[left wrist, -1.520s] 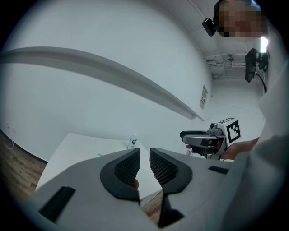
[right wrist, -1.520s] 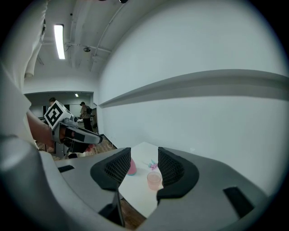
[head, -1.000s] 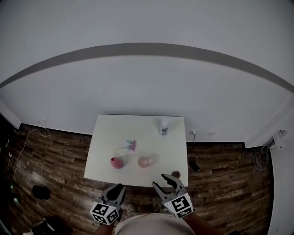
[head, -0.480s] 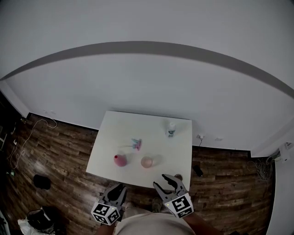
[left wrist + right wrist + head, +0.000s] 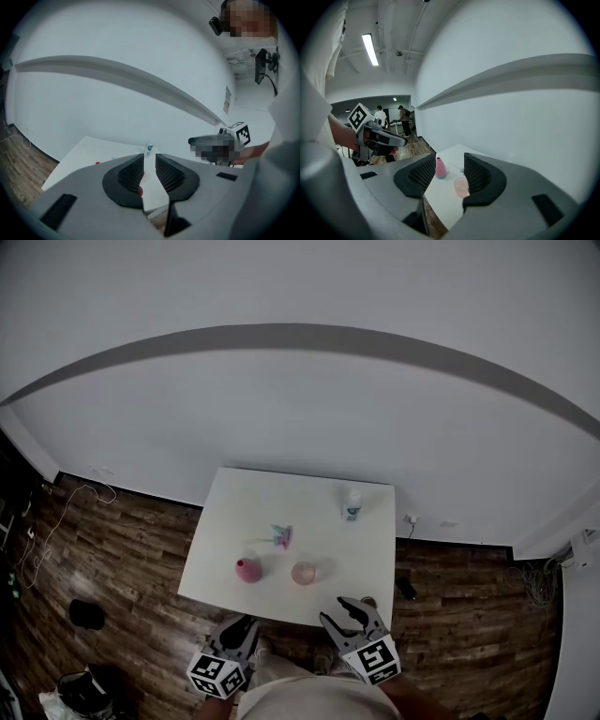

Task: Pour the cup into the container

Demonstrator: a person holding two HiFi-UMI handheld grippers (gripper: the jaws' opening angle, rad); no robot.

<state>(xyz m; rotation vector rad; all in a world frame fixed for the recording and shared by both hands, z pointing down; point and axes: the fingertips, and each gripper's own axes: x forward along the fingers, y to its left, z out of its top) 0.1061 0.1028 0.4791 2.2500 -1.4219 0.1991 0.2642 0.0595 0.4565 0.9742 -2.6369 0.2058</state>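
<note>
The left gripper [image 5: 240, 625] hangs short of the table [image 5: 220, 521], jaws barely parted, empty. On the table stand a pink flask [image 5: 247, 570] (the container, I'd guess) and the cup [image 5: 304, 572]. The right gripper [image 5: 349, 608], part-spread and empty, must next reach the cup.

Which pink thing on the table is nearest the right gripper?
The pale, see-through pink cup, just ahead of the right gripper. The darker pink bottle-shaped container stands further left, the small pink-and-teal thing further back.
</note>
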